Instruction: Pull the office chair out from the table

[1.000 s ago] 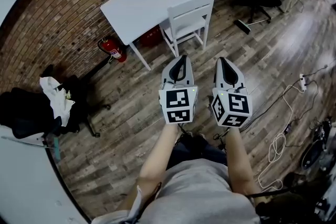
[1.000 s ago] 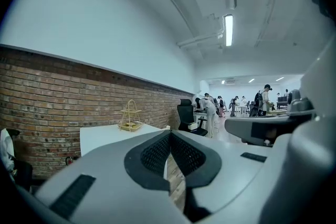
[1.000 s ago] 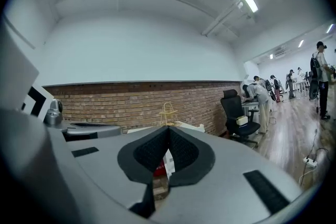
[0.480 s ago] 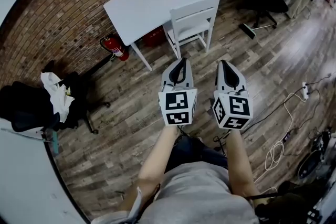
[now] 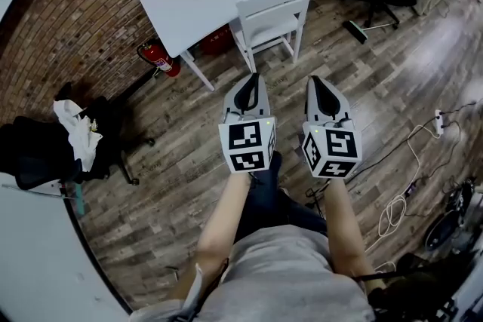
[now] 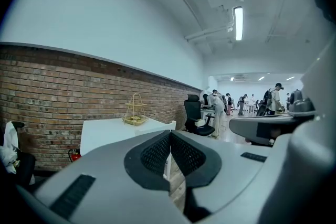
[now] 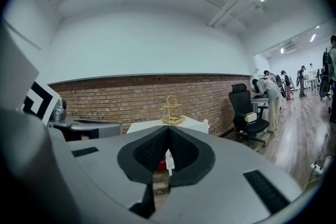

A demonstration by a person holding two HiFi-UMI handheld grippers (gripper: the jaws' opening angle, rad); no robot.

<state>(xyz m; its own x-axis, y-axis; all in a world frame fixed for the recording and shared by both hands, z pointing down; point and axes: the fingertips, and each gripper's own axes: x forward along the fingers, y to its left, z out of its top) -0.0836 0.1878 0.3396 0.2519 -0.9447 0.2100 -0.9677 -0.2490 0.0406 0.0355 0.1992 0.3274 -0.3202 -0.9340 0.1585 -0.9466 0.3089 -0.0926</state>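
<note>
Head view: white chair [image 5: 270,11] against white table [image 5: 198,0], fire extinguisher [image 5: 160,61] alongside.

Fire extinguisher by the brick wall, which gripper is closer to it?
Left. In the head view the left gripper sits to the right of the fire extinguisher. The right gripper is farther right again, beyond the left one.

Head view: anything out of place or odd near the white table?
Nothing spilled or damaged. The white chair sits pushed in at the table. Only clutter: loose cables trailing over the floor at right.
</note>
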